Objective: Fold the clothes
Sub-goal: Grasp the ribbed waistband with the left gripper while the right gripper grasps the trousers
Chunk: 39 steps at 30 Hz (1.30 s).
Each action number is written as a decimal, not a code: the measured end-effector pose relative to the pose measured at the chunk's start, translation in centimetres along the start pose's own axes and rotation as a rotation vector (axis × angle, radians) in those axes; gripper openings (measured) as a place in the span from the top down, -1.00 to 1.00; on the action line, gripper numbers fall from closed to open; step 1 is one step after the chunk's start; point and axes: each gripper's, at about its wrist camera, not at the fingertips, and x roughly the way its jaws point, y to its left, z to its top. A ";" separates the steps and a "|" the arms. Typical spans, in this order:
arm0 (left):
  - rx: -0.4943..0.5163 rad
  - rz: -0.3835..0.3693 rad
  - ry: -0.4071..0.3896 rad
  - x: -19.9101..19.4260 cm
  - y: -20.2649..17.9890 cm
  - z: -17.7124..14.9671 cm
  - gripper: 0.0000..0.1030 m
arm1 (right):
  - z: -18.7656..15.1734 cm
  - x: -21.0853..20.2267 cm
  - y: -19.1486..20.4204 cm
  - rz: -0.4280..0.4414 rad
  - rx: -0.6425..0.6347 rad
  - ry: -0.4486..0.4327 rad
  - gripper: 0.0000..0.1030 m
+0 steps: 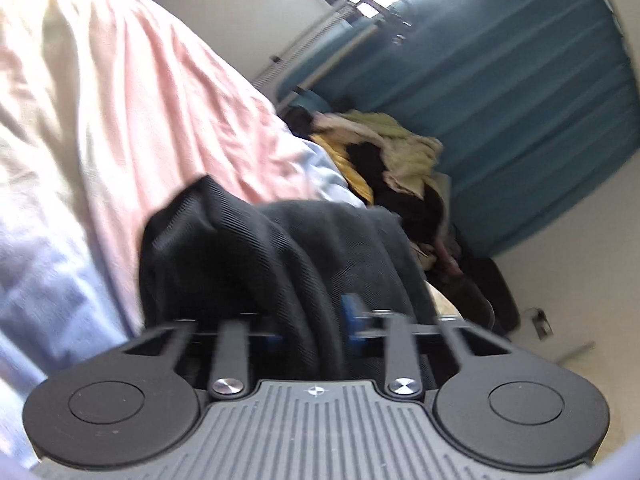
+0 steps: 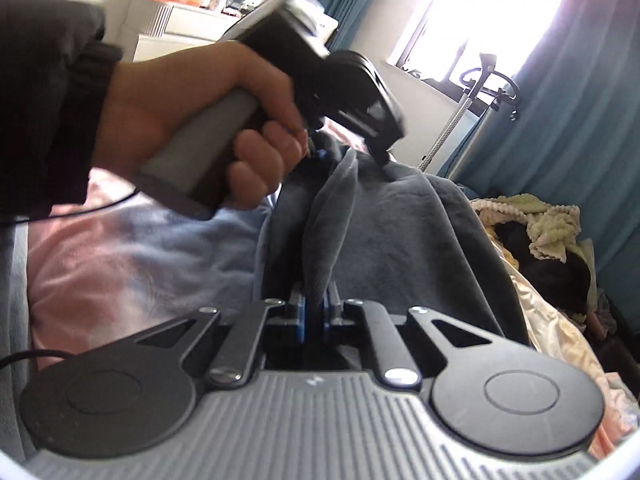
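We hold a dark grey garment up over a bed with pink-and-blue bedding, one pair of tongs in each hand. Our right tongs are nearly closed, their blue pads pinching a fold of the cloth. Our left tongs are clamped on a thicker bunch of the same fabric; the left hand grips their handle. A heap of clothes lies near teal curtains.

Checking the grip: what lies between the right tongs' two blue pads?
A pinched fold of the grey garment sits between the right tongs, seen in the right wrist view.
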 end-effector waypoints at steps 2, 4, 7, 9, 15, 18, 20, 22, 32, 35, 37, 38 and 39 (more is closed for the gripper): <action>-0.084 -0.084 -0.013 -0.7 0.9 0.4 0.75 | -0.3 0.5 0.1 0.010 0.006 0.021 0.77; -0.170 -0.224 -0.020 -1.3 1.4 0.7 0.75 | -0.4 0.9 0.0 0.022 0.016 0.036 0.66; -0.242 -0.301 0.007 -1.1 2.4 1.0 0.70 | -0.6 1.1 0.0 0.025 0.004 0.038 0.52; -0.216 -0.185 -0.015 -0.9 2.9 1.1 0.67 | -0.7 1.2 0.1 0.035 0.000 0.052 0.51; -0.361 -0.100 -0.061 -2.0 5.2 1.6 0.38 | -0.9 1.6 0.3 0.065 -0.024 0.122 0.51; -0.346 -0.098 -0.100 -2.9 4.9 1.9 0.37 | -0.6 1.4 0.3 0.069 -0.032 0.157 0.51; -0.329 -0.112 -0.111 -3.3 4.5 1.9 0.31 | -0.2 1.1 -0.1 0.072 -0.002 0.158 0.51; -0.301 -0.081 -0.123 -3.9 4.0 1.7 0.22 | -0.1 0.5 -1.5 0.099 0.089 0.127 0.49; -0.101 0.066 -0.153 -6.4 1.6 1.0 0.26 | -2.1 0.8 -10.3 0.260 0.714 -0.197 0.09; -0.104 0.044 -0.117 -5.6 1.8 0.6 0.56 | -1.4 4.2 -10.8 0.318 0.724 -0.183 0.09; -0.114 0.046 -0.101 -5.1 2.1 0.4 0.82 | -0.9 5.6 -10.1 0.304 0.676 -0.175 0.17; -0.118 0.045 -0.093 -4.8 2.3 0.4 0.83 | -0.7 5.8 -9.4 0.284 0.639 -0.189 0.34; -0.123 0.044 -0.084 -4.6 2.4 0.4 0.84 | -0.4 5.5 -8.8 0.262 0.600 -0.211 0.82</action>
